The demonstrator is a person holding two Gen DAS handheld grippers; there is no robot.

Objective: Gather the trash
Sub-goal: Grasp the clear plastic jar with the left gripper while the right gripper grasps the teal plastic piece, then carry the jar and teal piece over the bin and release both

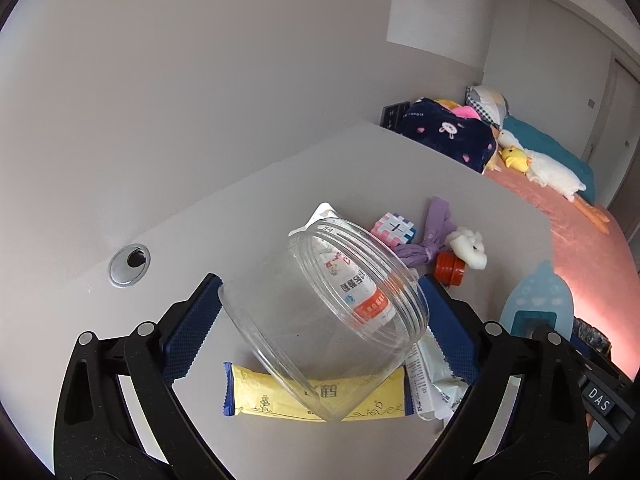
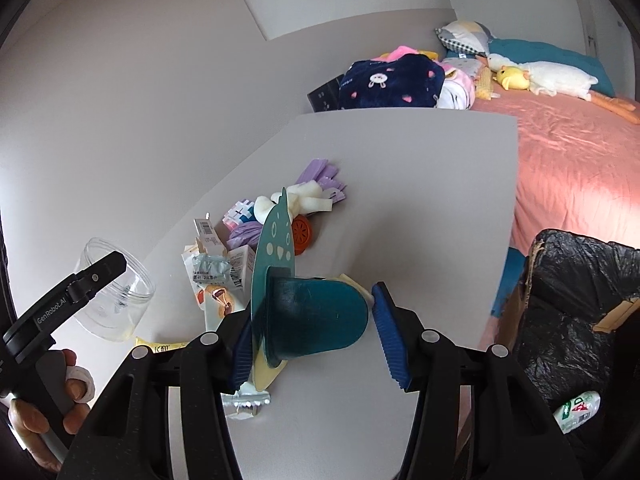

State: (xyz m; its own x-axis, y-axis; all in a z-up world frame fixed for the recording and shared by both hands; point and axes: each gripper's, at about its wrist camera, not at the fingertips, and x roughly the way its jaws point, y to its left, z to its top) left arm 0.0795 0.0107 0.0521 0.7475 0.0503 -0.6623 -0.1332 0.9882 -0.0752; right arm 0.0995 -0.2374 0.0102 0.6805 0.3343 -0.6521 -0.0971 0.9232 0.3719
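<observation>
Trash pile (image 2: 224, 268) (wrappers, small boxes) sits mid-bench (image 2: 420, 200), w/ yellow wrapper (image 1: 280, 396) nearest. Left gripper (image 1: 320, 316) has its jaws clamped on a clear plastic jar (image 1: 320, 320), tilted, lifted above the wrappers. Right gripper (image 2: 312, 340) holds a teal dustpan-like scoop (image 2: 316, 316); left jaw pressed to its upright panel, right jaw apart from it. Black-lined bin (image 2: 580, 304) stands beside bench, by the bed (image 2: 572, 152).

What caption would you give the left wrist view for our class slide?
Left tool holding a tilted clear plastic jar above snack wrappers on a white table.
</observation>
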